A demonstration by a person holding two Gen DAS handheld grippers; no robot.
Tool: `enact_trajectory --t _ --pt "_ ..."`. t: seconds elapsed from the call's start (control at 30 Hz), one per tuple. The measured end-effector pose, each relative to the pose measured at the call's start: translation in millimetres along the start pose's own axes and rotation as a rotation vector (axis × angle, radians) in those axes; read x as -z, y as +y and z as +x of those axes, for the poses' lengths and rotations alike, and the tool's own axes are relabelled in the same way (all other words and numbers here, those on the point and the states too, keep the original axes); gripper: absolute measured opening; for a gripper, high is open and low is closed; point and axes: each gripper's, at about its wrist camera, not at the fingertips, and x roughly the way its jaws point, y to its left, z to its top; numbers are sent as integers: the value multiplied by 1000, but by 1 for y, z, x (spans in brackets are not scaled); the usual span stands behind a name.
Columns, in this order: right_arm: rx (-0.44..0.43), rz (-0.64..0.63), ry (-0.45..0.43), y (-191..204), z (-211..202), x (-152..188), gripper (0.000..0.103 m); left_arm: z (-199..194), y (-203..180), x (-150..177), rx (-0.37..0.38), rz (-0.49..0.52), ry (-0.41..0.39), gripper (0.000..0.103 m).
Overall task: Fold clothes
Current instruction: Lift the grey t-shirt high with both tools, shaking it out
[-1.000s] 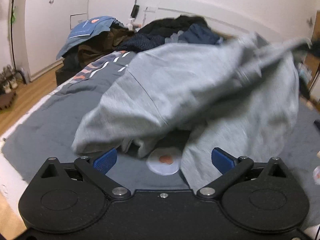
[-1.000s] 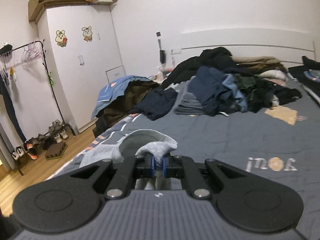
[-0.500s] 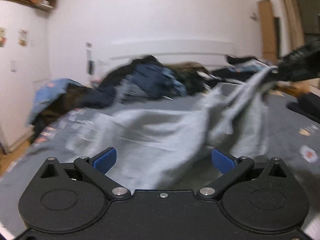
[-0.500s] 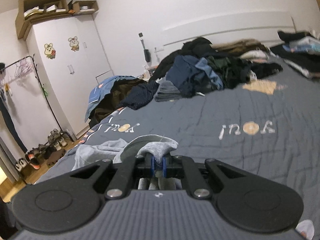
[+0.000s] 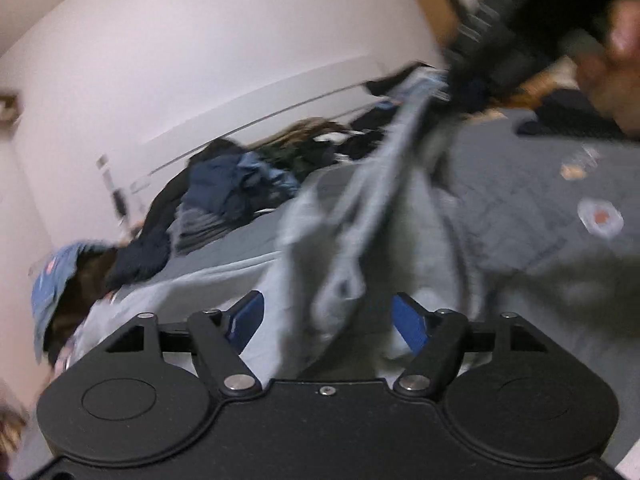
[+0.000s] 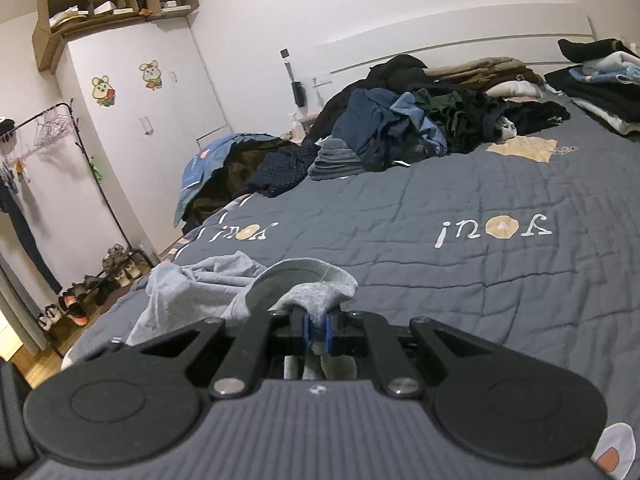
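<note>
Pinching one grey garment [image 6: 308,296]: right gripper [image 6: 316,330] | left gripper [image 5: 328,322] spread

Ahead of me a bed [image 6: 460,200] in a grey quilt fills the room, its white headboard [image 6: 460,40] against the far wall at twelve o'clock. At ten o'clock stands a white wardrobe [image 6: 152,128] with two cartoon stickers [image 6: 150,76], open cardboard boxes [image 6: 92,4] stacked on top. At nine o'clock I see a black clothes rack [image 6: 48,120] with hangers, and shoes [image 6: 100,284] lined on wooden floor [image 6: 36,364] below. The walls are plain white, evenly lit.
</note>
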Motion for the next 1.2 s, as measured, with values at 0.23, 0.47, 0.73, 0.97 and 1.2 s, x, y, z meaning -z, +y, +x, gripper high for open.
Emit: enact_trajectory --t 0.23,0.47,0.73,0.97,1.2 --pt "-15 2 18 -4 -1 3 7 12 -5 6 -41 58 25 24" --pt "-10 -19 14 -3 -2 3 7 22 -9 12 -83 115 47 5" --pt "-47 -9 -83 7 -37 -21 7 -43 71 -54 -158 110 -68 5" --pt "-105 -92 -202 47 -100 -80 7 -125 121 -161 -223 268 -205 5" --pt "-45 -344 -370 108 -220 -164 7 -225 131 -254 -265 376 -365 5"
